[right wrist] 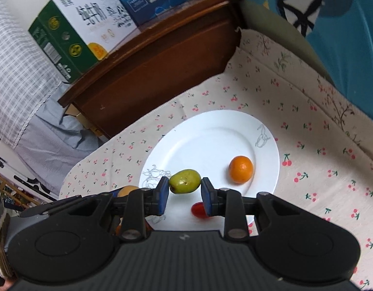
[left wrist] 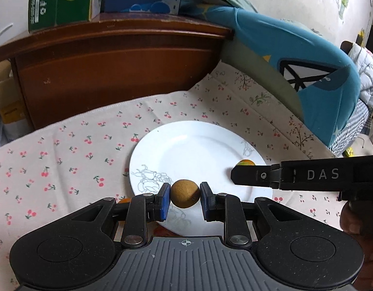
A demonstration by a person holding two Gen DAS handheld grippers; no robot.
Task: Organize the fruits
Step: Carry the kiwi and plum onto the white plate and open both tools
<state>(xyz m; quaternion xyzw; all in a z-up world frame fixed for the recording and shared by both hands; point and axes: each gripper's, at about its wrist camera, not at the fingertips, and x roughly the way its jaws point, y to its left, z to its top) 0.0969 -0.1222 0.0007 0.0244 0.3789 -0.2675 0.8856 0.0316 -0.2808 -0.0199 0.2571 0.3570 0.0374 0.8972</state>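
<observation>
While an orange fruit (right wrist: 241,169) and a red one (right wrist: 198,210) already lie on the white plate (right wrist: 210,133) on the bed, two pieces are still carried above its near rim. The left gripper (left wrist: 185,195) is clamped on a brown fruit (left wrist: 185,194), the right gripper (right wrist: 185,184) on a green fruit (right wrist: 184,181); another orange piece (right wrist: 127,190) off the plate's near-left edge remains.
</observation>
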